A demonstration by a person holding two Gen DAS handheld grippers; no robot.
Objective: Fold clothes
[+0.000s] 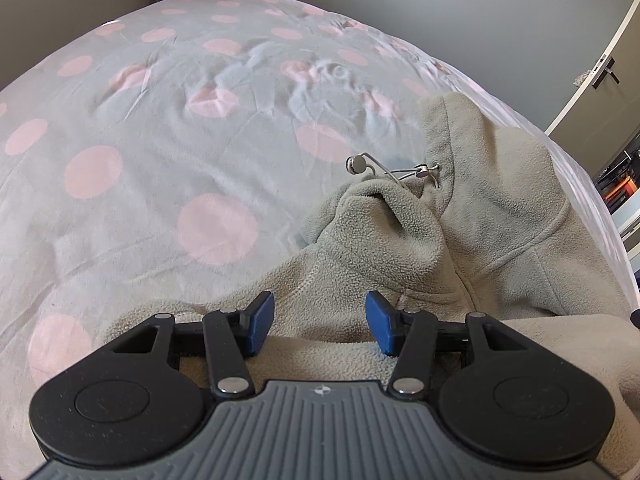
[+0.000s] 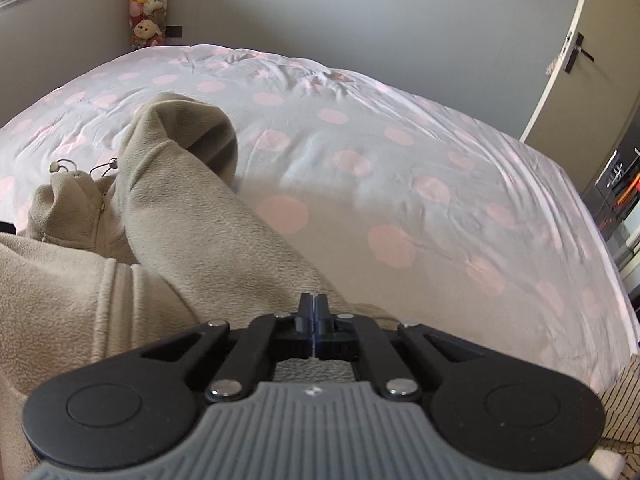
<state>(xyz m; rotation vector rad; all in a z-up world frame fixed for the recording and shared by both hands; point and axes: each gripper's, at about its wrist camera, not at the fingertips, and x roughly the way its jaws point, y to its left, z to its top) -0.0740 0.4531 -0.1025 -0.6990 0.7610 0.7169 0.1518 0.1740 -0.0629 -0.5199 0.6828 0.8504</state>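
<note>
A beige-grey fleece hoodie [image 1: 480, 216] lies crumpled on the bed, with its hood, zip and elastic drawcord with toggles [image 1: 362, 164] towards the middle. My left gripper [image 1: 320, 320] hovers low over the fleece, open, with its blue pads [image 1: 262, 320] apart and the cloth lying under them, not pinched. In the right wrist view the hoodie's sleeve [image 2: 200, 208] runs from the cuff at the far left down towards my right gripper [image 2: 315, 306]. That gripper is shut, pads together, its tips at the sleeve's near edge. No cloth shows between them.
The bed carries a grey cover with pink dots [image 1: 160, 160] and spreads wide to the left and far side. Its right edge [image 2: 624, 320] drops off near a door [image 2: 580, 80] and shelves. Plush toys [image 2: 146, 4] stand in the far corner.
</note>
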